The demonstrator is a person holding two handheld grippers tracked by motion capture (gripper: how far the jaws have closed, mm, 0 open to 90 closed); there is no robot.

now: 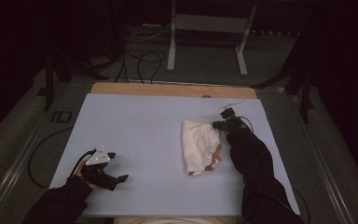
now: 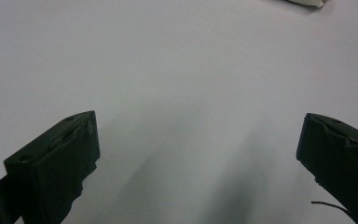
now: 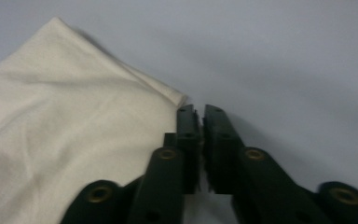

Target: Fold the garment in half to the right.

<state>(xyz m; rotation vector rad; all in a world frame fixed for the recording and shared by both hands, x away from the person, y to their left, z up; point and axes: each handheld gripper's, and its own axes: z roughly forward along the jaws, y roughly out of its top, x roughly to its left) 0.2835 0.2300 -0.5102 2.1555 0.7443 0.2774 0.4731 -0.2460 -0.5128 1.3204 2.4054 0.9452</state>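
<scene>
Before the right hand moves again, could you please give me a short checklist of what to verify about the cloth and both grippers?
1. Right gripper jaws closed: ok, nearly touching.
2. Cloth caught in those jaws: cannot tell; its corner lies just left of the tips.
3. Left gripper open with nothing between its jaws: ok.
4. Left gripper away from the cloth: ok, it sits near the table's front left.
5. Cloth fully on the table: ok.

A cream-white cloth [image 1: 199,145] lies crumpled and loosely folded on the right half of the pale blue table [image 1: 135,140]. It is soft and creased, with an orange-brown patch showing at its near edge. One folded corner [image 3: 175,97] lies flat on the table.
</scene>
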